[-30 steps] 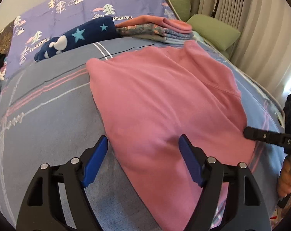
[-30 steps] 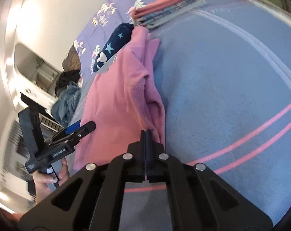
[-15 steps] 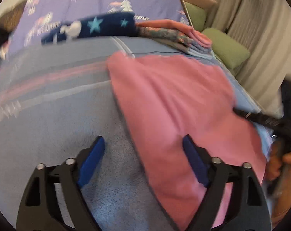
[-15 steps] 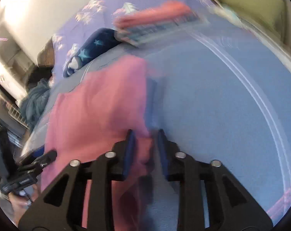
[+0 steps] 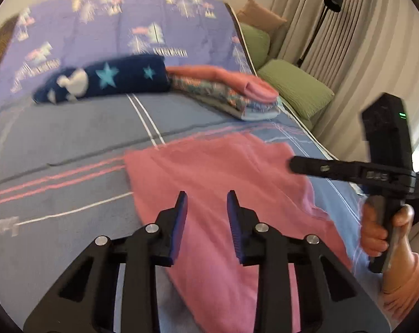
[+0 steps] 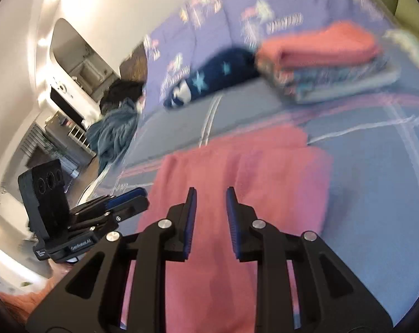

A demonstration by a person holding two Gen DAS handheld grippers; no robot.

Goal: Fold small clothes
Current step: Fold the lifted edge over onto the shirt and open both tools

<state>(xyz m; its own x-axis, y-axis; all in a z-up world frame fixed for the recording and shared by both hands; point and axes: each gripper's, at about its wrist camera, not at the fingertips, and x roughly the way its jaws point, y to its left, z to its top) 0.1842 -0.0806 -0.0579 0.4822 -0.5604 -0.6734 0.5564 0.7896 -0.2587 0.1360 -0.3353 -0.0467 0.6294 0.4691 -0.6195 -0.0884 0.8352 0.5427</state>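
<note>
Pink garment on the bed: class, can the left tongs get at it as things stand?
Probably yes. The left tongs are open just above the pink garment, which lies flat on the bed; nothing sits between them.

Pink garment [image 5: 223,172], star-patterned navy cloth [image 5: 118,79]

Left gripper [image 5: 206,197] hovering parted over pink garment [image 5: 223,172] lying on blue blanket [image 5: 57,138], right gripper [image 5: 292,163] reaching in, folded clothes stack [image 5: 231,91] sitting behind
</note>
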